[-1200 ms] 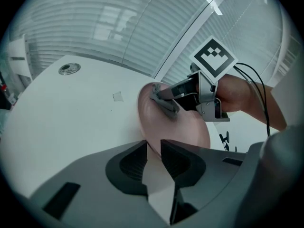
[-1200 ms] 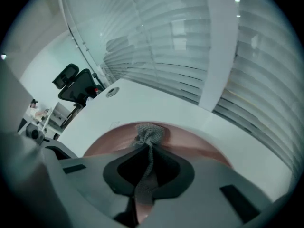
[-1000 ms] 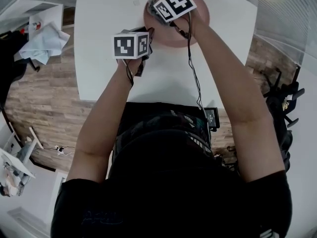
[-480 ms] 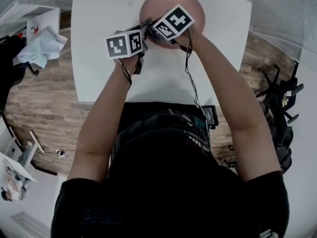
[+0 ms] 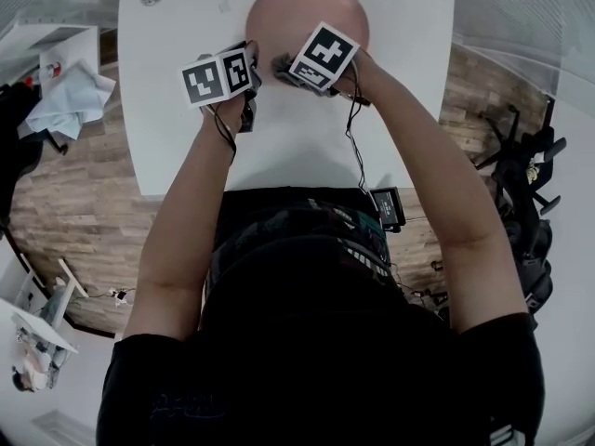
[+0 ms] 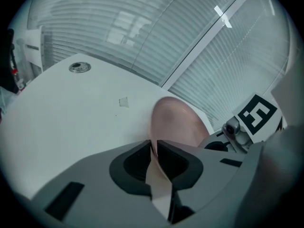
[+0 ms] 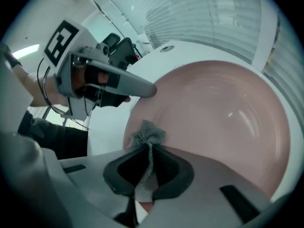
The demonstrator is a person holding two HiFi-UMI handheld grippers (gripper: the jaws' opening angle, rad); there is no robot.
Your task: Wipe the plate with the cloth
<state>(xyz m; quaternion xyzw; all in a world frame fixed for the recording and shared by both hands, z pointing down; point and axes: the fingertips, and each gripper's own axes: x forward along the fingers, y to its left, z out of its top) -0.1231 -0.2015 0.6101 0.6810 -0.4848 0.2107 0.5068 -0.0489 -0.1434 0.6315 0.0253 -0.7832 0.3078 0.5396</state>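
The plate (image 5: 307, 12) is round, smooth and dusty pink, with a shallow bowl, a broad low rim and a soft gloss that catches a small highlight near its middle. It sits at the far side of the white surface (image 5: 186, 119), which is matt and plain. The surface carries only a round metal grommet (image 6: 80, 67) towards its far left corner and a small pale square patch (image 6: 123, 101) between that and the plate.

The cloth (image 7: 148, 136) is grey with a coarse, open knitted weave. It is bunched into a little crumpled tuft where it pokes out beyond my tips.

My left tongs (image 6: 154, 148) have dark grey moulded jaws with rounded hollows behind the tips. They have just been closing and now stand nearly together. The thin pink rim of the plate, on its near left side, runs edge-on through the narrow slot between them, so they are clamped on the plate.

My right tongs (image 7: 151, 152) are clenched on the cloth. A flattened strip of the weave runs back through the slit between the jaws, and the tuft beyond them lies on the plate's near rim, just inside the edge. I cannot tell how hard it presses there. The two tongs are close together at the plate's near side, left beside right
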